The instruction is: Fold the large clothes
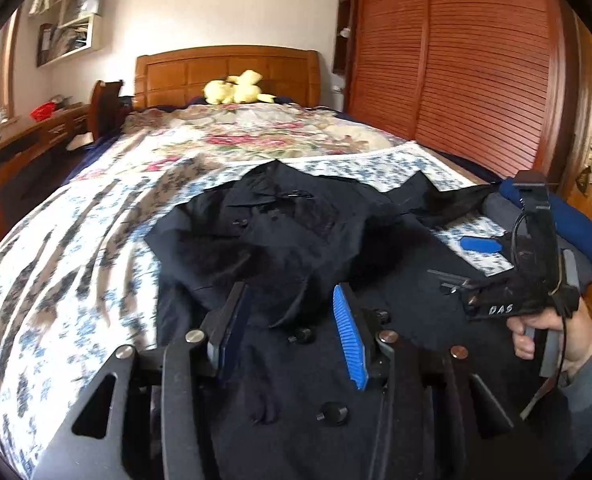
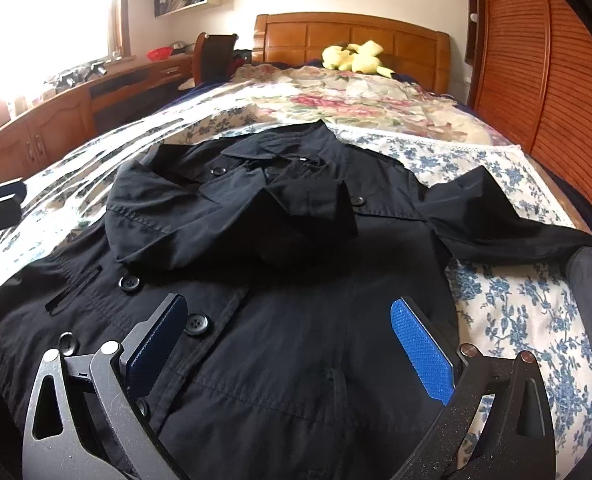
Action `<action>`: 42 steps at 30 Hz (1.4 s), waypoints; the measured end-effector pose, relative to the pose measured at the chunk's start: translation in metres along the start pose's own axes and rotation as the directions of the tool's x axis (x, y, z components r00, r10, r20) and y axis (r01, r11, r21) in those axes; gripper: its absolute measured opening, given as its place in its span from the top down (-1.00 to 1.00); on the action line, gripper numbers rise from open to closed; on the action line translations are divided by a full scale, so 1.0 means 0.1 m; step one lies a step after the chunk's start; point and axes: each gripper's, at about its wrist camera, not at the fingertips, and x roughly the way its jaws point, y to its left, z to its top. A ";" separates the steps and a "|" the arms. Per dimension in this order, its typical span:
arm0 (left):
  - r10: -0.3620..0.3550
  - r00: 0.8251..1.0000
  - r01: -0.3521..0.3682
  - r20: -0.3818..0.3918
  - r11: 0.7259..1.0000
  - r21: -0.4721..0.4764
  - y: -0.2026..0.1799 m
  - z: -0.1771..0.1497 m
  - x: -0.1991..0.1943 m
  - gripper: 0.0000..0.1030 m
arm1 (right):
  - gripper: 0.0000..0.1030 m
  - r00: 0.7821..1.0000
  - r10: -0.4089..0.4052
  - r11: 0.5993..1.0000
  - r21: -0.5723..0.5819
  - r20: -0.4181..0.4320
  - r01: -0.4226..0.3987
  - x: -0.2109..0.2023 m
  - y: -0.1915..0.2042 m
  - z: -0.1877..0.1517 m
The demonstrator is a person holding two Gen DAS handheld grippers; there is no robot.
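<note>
Two grippers hang over a black coat [image 2: 280, 264] that lies face up across the foot of a bed [image 2: 527, 320], its collar toward the wooden headboard [image 2: 351, 36] and its front buttons running down the middle. One sleeve is folded in across the chest, while the other trails out flat toward the side of the louvred wardrobe [image 2: 555, 92].

From the left wrist view, the left gripper [image 1: 292, 328] tilts downward above the lower front of the coat, with its jaws partly parted and nothing between them; the blue pads [image 1: 349, 340] press on no cloth. A rumpled fold of fabric lies just ahead of the fingertips.

In the same view the right gripper [image 1: 479, 242] appears at the right edge, carried by a hand [image 1: 551, 336] in a grey sleeve [image 1: 591, 384] wrapped round its handle, the wrist low and the tool angled forward and down toward the coat's edge. From its own camera the right gripper [image 2: 292, 340] has its jaws spread wide, one finger beside the button row, the other near the coat's side seam, and it grasps nothing.

A stack of folded blue and grey clothes [image 1: 567, 220] sits at the bed's right edge, just beyond the trailing sleeve. A yellow plush toy [image 2: 355, 58] rests against the headboard.
</note>
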 end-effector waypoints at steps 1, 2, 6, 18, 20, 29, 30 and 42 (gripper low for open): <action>0.006 1.000 -0.006 0.001 1.000 0.005 0.03 -0.02 -0.02 0.19 | -1.00 1.000 -0.001 1.000 -0.002 -0.001 0.001 0.02 0.01 0.01; 0.010 1.000 -0.010 0.004 1.000 0.007 0.05 -0.03 -0.04 0.19 | -1.00 1.000 -0.003 1.000 -0.004 -0.002 0.003 0.04 0.03 0.01; 0.024 0.999 -0.024 0.021 1.000 0.001 0.15 -0.05 -0.13 0.19 | -1.00 1.000 -0.007 1.000 -0.011 0.005 0.007 0.10 0.06 0.04; 0.048 0.998 -0.046 0.041 0.999 -0.028 0.36 -0.13 -0.37 0.19 | -1.00 1.000 0.008 0.998 -0.063 0.028 -0.006 0.32 0.09 0.48; 0.063 0.997 -0.061 0.041 0.997 -0.037 0.40 -0.15 -0.39 0.19 | -1.00 1.000 0.002 0.998 -0.062 0.021 -0.001 0.43 0.06 0.61; 0.091 0.995 -0.089 0.032 0.994 -0.071 0.48 -0.18 -0.38 0.19 | -0.83 0.993 0.020 1.000 -0.006 -0.114 -0.020 1.02 -0.24 0.89; 0.096 0.995 -0.094 0.028 0.993 -0.076 0.48 -0.18 -0.37 0.19 | -0.67 0.989 0.050 0.999 0.010 -0.139 -0.049 1.07 -0.27 0.87; 0.101 0.995 -0.099 0.022 0.991 -0.085 0.33 -0.19 -0.34 0.19 | 0.89 0.982 0.182 0.981 -0.063 -0.048 -0.185 0.20 -0.21 0.67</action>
